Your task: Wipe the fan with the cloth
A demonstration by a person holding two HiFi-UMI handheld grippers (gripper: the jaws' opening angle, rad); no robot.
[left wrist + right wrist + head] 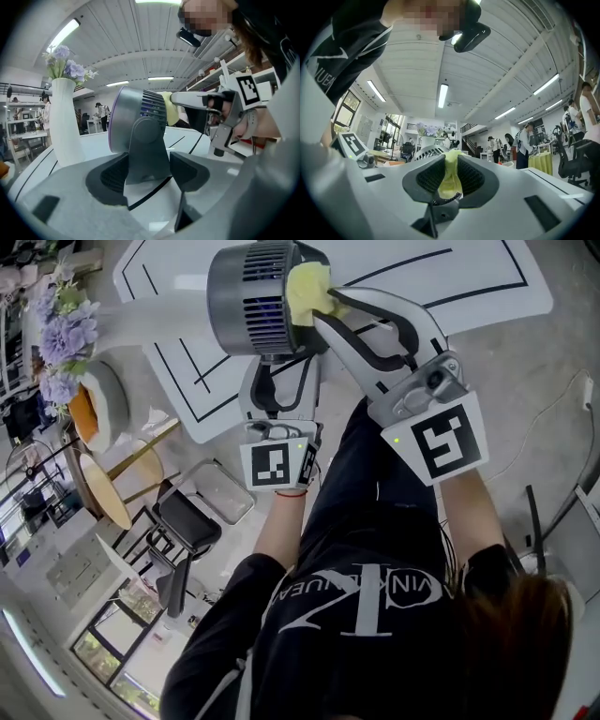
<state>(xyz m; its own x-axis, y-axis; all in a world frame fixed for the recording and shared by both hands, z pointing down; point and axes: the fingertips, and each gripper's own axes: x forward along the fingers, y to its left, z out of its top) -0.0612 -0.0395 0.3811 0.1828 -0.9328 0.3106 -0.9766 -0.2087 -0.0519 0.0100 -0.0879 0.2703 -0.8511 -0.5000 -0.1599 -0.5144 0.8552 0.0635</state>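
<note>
three views, taking them in turn.

looking down from the head view: seeing a round grey plastic fan (pixel 248 301) standing on a white table with black lines (pixel 469 277). noting the right gripper (pixel 319 306) pressing a soft yellow cloth (pixel 307 292) against the slatted back of the housing, and the left gripper (pixel 281 371) reaching in low beneath the drum. not showing here what those lower jaws are doing.

looking along the left gripper (pixel 145 171): finding that missing part, with the fan's grey stand (pixel 147 150) filling the gap between the dark pads, which appear to be clenching it on both sides. also catching a tall white vase of purple flowers (pixel 63 122) on the table beside the fan (pixel 131 117), and the cloth (pixel 169 108) lying on the rear grille. judging the fan as light, rigid and top-heavy, likely tipping or sliding under a push, so bracing at the solid stand rather than the thin slats.

looking along the right gripper (pixel 450 180): seeing the jaws clamping a bunched fold of the cloth (pixel 450 176) between ribbed pads. judging it limp and squashy, likely slipping if pinched by an edge only. glimpsing just the top of the grille (pixel 426 151) beyond, with the contact itself hidden here.
</note>
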